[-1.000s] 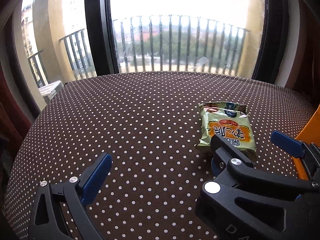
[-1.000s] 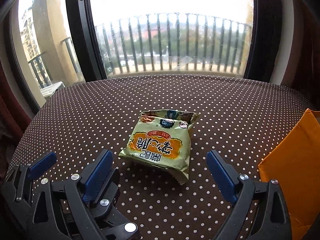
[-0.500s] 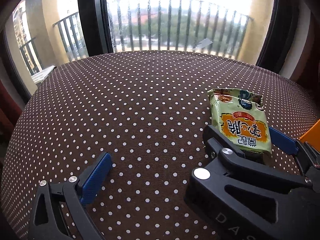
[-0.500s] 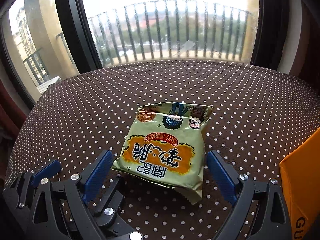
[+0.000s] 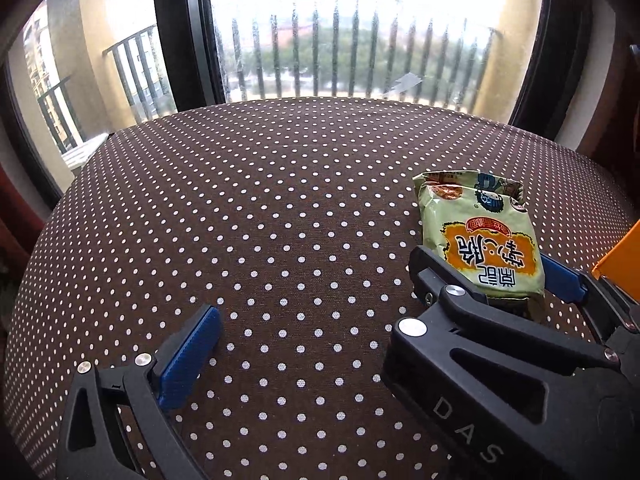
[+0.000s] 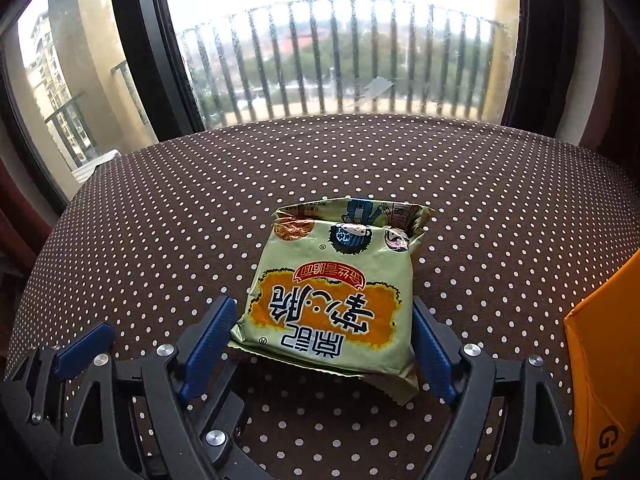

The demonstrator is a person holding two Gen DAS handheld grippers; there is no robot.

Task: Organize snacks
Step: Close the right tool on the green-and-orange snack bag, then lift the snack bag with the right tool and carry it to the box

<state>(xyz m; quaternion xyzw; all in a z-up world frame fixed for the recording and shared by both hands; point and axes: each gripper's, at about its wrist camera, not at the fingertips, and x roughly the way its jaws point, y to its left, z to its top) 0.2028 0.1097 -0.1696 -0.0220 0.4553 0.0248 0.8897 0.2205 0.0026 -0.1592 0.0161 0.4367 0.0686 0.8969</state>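
Backlit: window (image 6: pixel 340 40) blown out, fisheye edges bent, dark.

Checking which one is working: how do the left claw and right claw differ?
The right claw straddles the snack packet, its jaws having just been closing; the left claw has only dotted tablecloth between its jaws. The right claw overlaps the left claw's right side. Both have blue pads and black frames.
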